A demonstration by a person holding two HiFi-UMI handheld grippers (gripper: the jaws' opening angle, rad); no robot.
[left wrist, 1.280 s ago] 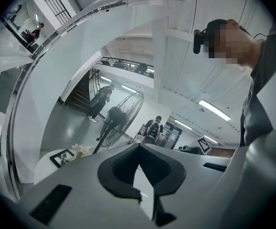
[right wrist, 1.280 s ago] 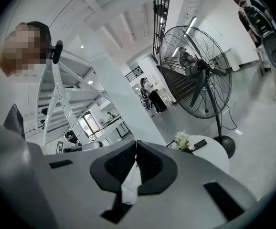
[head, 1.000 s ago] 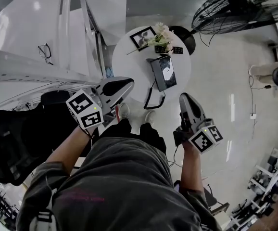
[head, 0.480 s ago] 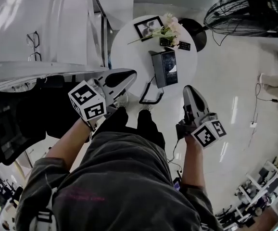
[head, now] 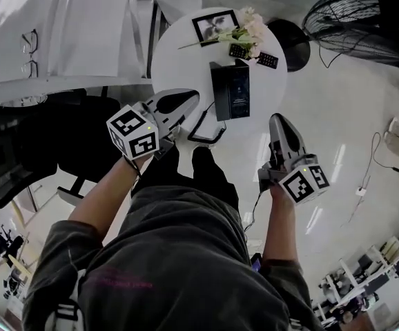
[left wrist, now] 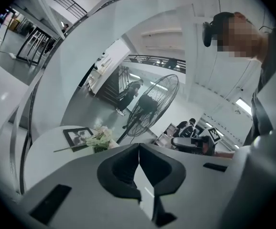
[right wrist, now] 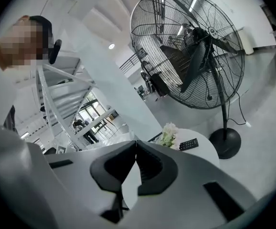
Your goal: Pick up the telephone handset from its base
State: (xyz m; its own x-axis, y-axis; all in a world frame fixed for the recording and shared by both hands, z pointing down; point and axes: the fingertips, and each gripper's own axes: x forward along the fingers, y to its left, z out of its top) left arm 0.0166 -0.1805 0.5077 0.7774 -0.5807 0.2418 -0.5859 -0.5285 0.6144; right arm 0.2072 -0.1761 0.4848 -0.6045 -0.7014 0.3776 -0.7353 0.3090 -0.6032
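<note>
The left gripper (head: 186, 101) is held with its jaws together, and nothing is seen between them in the left gripper view (left wrist: 139, 146). In the head view its tip is seen over the near left edge of the round table (head: 179, 61). The right gripper (head: 281, 121) is likewise closed on nothing, its jaw tips meeting in the right gripper view (right wrist: 136, 142). It is held just off the table's near right edge, above the floor.

The telephone (head: 230, 90) is placed a little nearer than the table's middle, between the two grippers and apart from both. The handset is taken to lie on its base. It cannot be told apart from the base within the dark block. A coiled cord (head: 198, 123) is seen running from the telephone's near left corner to the table's near edge, just beside the left gripper's tip.

A photo frame (head: 215, 26) is set at the far edge, with flowers (head: 248, 29) beside it to the right. Two remotes are laid near the flowers, one (head: 239, 50) just behind the telephone and one (head: 267, 60) at the right edge. A large fan (head: 362, 19) is stood on the floor beyond the table's far right.
</note>
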